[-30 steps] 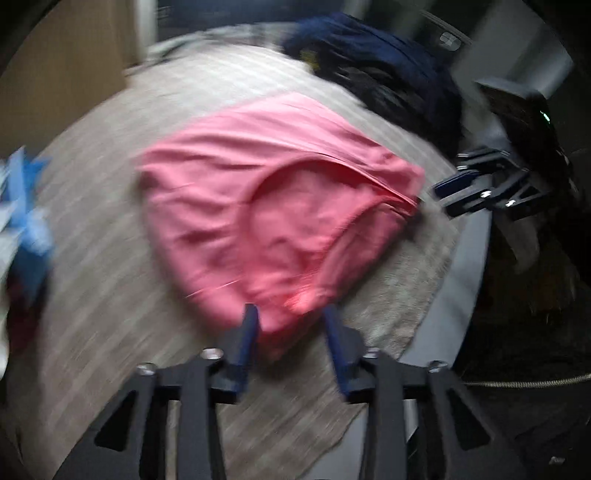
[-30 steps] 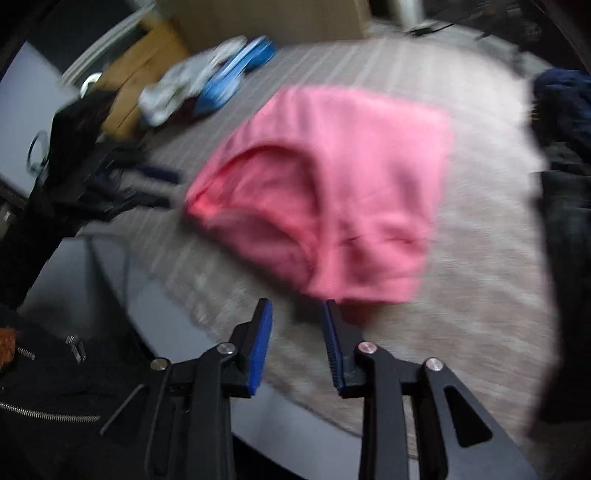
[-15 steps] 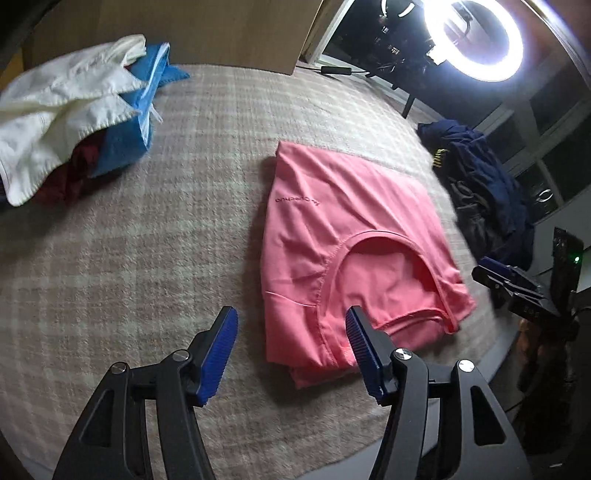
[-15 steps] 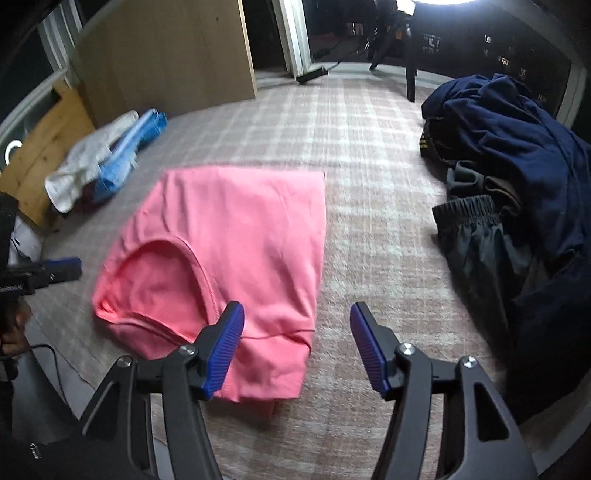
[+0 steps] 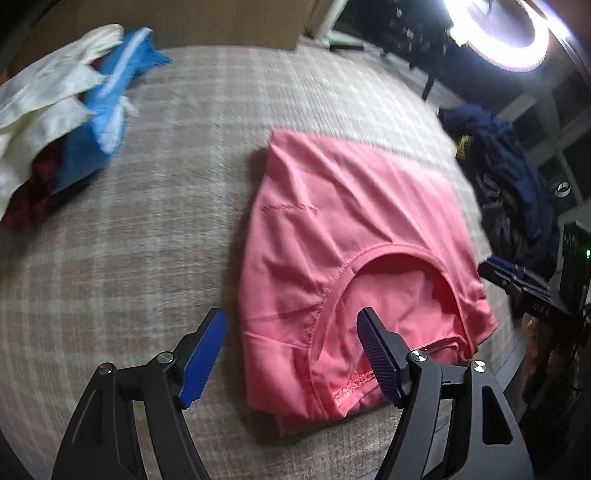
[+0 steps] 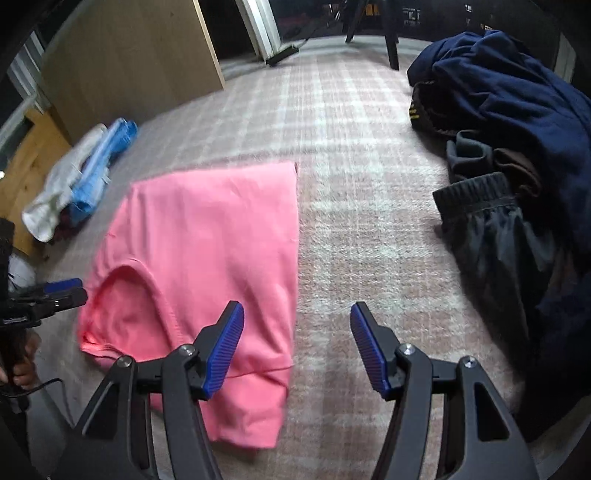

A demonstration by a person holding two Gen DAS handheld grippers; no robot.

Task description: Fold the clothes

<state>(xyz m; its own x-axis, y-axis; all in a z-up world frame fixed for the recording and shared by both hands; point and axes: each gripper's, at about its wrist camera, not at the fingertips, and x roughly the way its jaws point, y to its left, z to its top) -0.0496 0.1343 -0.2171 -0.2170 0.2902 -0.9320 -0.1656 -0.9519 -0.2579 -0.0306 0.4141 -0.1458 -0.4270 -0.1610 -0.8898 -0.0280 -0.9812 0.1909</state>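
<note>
A pink shirt (image 5: 343,236) lies folded flat on the plaid cloth, collar opening toward me; it also shows in the right wrist view (image 6: 207,254). My left gripper (image 5: 291,354) is open and empty, hovering over the shirt's near left corner. My right gripper (image 6: 297,350) is open and empty, above the shirt's near right edge. The right gripper shows at the right edge of the left wrist view (image 5: 517,284), and the left gripper at the left edge of the right wrist view (image 6: 48,295).
A pile of white, blue and dark red clothes (image 5: 62,122) lies at the far left, also in the right wrist view (image 6: 81,177). A heap of dark navy and grey clothes (image 6: 517,147) lies on the right. A wooden panel (image 6: 125,62) stands behind. A ring light (image 5: 498,33) shines beyond.
Both grippers have opened wide and drawn back from the shirt's near edge. The shirt now lies flat, and the views have tilted up to take in the far side of the cloth.
</note>
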